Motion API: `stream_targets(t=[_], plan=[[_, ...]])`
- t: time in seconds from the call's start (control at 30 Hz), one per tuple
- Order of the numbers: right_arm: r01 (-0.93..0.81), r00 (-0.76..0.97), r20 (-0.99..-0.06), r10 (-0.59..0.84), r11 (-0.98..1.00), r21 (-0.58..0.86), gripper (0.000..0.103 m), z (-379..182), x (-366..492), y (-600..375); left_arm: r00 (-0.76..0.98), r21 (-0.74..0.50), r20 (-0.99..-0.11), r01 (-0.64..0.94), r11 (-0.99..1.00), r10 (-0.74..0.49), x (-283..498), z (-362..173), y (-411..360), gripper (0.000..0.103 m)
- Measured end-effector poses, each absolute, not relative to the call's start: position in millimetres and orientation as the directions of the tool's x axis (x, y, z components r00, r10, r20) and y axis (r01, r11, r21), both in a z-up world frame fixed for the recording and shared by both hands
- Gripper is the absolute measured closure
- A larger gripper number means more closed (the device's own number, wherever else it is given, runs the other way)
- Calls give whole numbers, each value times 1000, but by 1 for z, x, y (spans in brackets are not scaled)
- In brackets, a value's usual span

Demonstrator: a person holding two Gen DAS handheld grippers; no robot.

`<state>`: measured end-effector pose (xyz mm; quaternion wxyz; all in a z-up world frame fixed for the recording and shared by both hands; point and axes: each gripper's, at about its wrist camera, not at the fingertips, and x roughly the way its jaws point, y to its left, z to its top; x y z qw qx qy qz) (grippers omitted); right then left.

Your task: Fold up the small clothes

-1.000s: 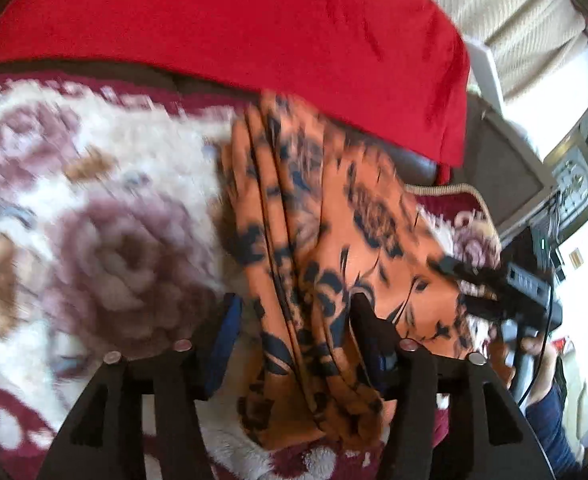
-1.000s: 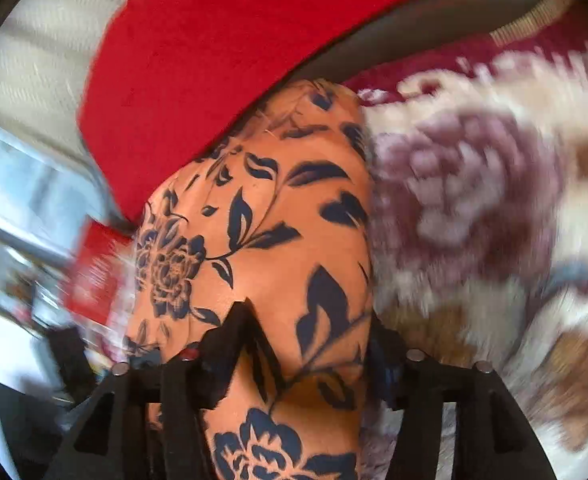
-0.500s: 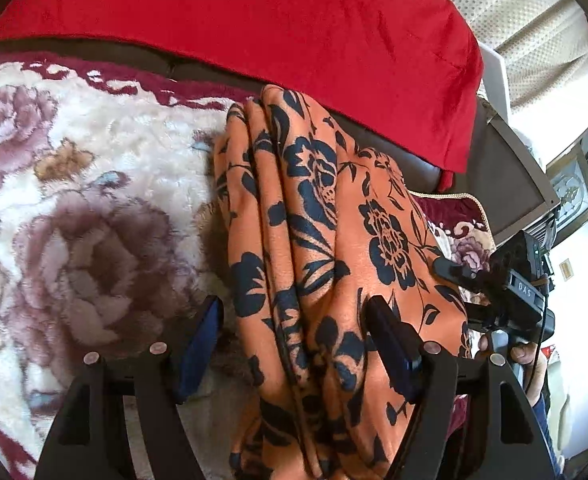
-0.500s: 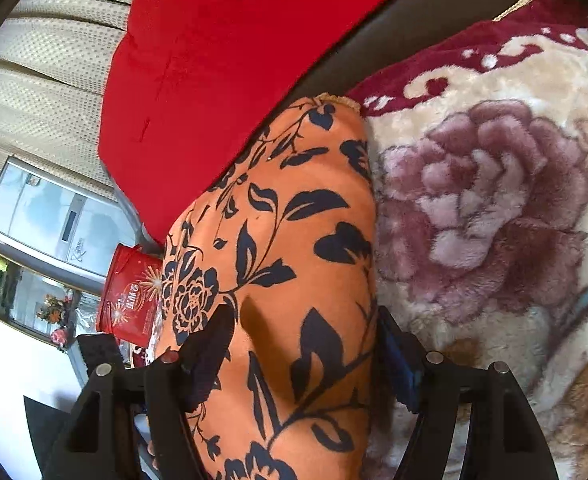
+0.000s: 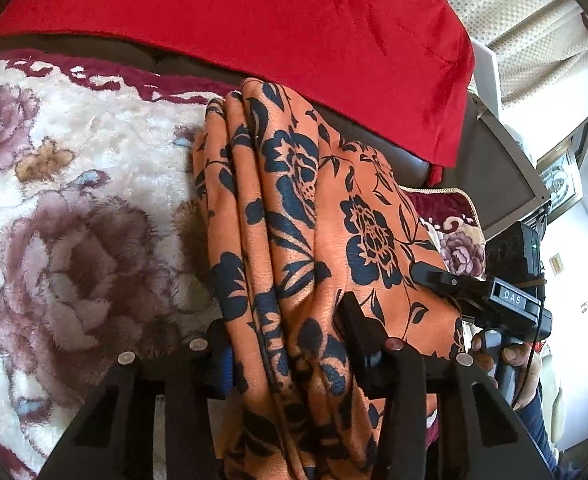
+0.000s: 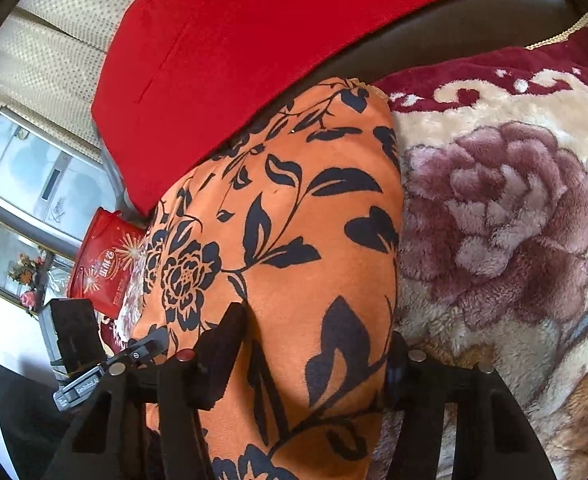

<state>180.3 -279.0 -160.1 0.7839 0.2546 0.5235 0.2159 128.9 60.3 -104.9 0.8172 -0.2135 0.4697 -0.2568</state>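
Far left in the left wrist view: plush floral blanket (image 5: 74, 208), cream with mauve roses and a maroon border, spread under everything. Just right of it, orange garment (image 5: 318, 216) with black flower print, folded into a long stack with its layered edges turned toward the blanket's roses. Lying on the blanket, far end close under the red cloth (image 5: 278, 28) draped over a dark sofa back. Left gripper (image 5: 290, 344) straddling the near end of the stack, jaws closing, fabric bunched between the fingers (image 5: 358, 340) and pressed by both pads. Farther right, right gripper (image 5: 438, 276) reaching in over the garment's other edge, its handle wrapped by a hand (image 5: 510, 360).

In the right wrist view, left to right: red packet (image 6: 102, 260) beside the sofa, then the orange garment (image 6: 294, 240), then the floral blanket (image 6: 502, 220). Right gripper (image 6: 314, 356) astride the garment's near end, jaws closing, cloth filling the gap and bulging up between the fingers (image 6: 222, 348).
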Motion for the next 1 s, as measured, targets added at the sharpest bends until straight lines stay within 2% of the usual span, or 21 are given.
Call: stream_targets(t=[0.13,0.23,0.27,0.33,0.37,0.4,0.53,0.63,0.73,0.77,0.8,0.83,0.9,1.0], plan=[[-45,355,-685,636,743,667,38,-165,179,-292,445,-587,-649,224,778,-617,125,-98,68,51],[-56,352,-688,634,748,661,38,-168,181,-289,431,-578,-661,230,783,-614,128,-106,65,53],[-63,350,-696,626,758,650,40,-167,181,-288,432,-588,-651,233,775,-624,128,-105,65,62],[-93,353,-723,594,791,604,51,-159,181,-281,447,-576,-645,248,779,-620,127,-98,65,69],[-112,363,-733,575,808,579,60,-152,180,-278,458,-562,-644,259,785,-612,126,-91,63,71],[-125,373,-736,565,817,563,64,-144,179,-277,470,-558,-638,266,787,-611,126,-85,62,72],[-188,450,-706,547,831,524,65,-99,175,-280,516,-540,-596,310,783,-615,131,-55,50,72],[-203,498,-679,540,834,513,65,-75,180,-294,542,-498,-599,324,804,-589,141,-42,32,72],[-196,512,-657,554,820,538,64,-83,192,-309,556,-442,-650,279,853,-518,153,-50,19,63],[-182,504,-656,562,812,555,59,-93,196,-313,562,-394,-687,244,886,-460,156,-57,16,61],[-143,491,-672,554,812,566,47,-108,200,-317,567,-355,-712,218,909,-414,158,-62,15,60],[-102,483,-697,530,825,556,43,-120,201,-320,569,-316,-735,193,929,-368,158,-67,15,58],[-19,458,-771,443,871,490,42,-142,199,-324,589,-304,-730,175,936,-347,149,-68,24,46],[5,495,-755,430,867,497,40,-141,181,-330,639,-237,-715,158,958,-283,132,-60,31,40]])
